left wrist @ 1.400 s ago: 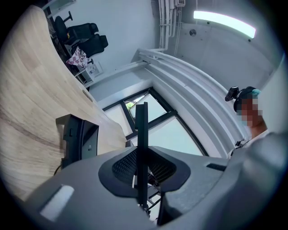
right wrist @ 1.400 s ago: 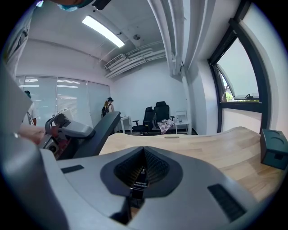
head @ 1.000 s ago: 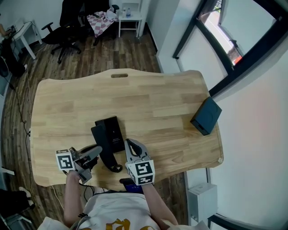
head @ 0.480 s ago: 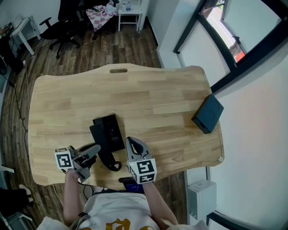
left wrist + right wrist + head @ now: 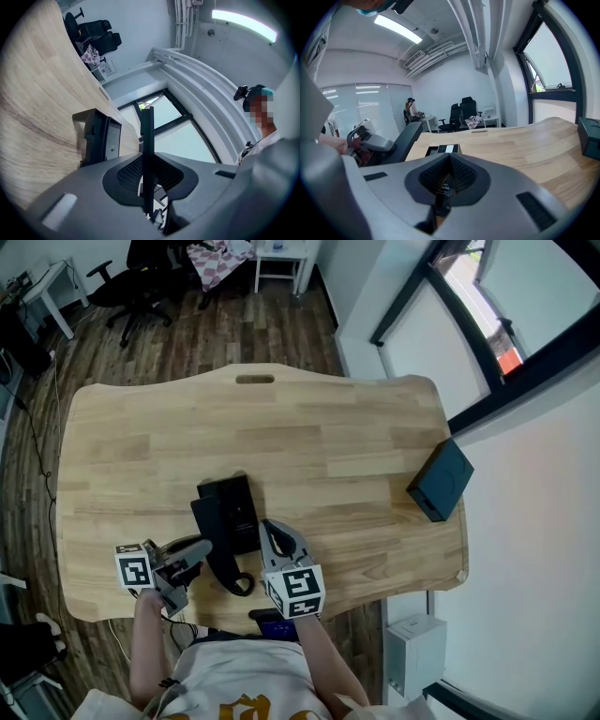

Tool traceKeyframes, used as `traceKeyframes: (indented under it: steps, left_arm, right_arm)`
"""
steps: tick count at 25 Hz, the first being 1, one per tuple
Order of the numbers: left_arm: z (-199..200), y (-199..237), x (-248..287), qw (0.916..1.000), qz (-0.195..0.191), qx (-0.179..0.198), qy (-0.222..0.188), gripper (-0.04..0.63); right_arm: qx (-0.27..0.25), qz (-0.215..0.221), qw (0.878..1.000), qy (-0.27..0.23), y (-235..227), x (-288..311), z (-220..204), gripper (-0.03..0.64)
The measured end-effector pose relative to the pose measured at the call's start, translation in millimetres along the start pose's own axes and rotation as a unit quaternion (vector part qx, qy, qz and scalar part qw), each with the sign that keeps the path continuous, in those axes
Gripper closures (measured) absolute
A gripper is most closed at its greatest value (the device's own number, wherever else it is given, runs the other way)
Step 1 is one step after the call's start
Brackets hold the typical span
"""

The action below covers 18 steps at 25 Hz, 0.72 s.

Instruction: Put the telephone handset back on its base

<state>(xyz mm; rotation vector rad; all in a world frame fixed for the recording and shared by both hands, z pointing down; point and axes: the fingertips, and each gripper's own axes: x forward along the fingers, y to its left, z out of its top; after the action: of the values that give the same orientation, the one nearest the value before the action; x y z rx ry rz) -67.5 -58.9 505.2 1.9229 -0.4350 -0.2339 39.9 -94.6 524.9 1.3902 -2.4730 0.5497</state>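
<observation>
Pale wooden bench (image 5: 356, 456) carrying a black rectangular telephone base (image 5: 239, 507). Left claw (image 5: 194, 554) clamps the long black plastic handset (image 5: 220, 559), just left of the base; right claw (image 5: 272, 532) closed, empty. Risk: a slanted handset may miss the cradle and nudge the base. Only the right gripper view shows this slant; the left shows it edge-on.

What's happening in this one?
A person works two handheld grippers over a light wooden table. The left gripper grips the black telephone handset, tilted beside the black telephone base and not yet seated on it. The right gripper hovers close by, jaws together, holding nothing.
</observation>
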Motion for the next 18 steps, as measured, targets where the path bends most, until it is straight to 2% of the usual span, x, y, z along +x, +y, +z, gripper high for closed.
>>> traceKeyframes:
  steps: [18]
  left_arm:
    - [6, 35, 0, 0.9998, 0.013, -0.009, 0.008, 0.525]
  right_arm:
    - [-0.016, -0.002, 1.0, 0.002, 1, 16, -1, 0.611]
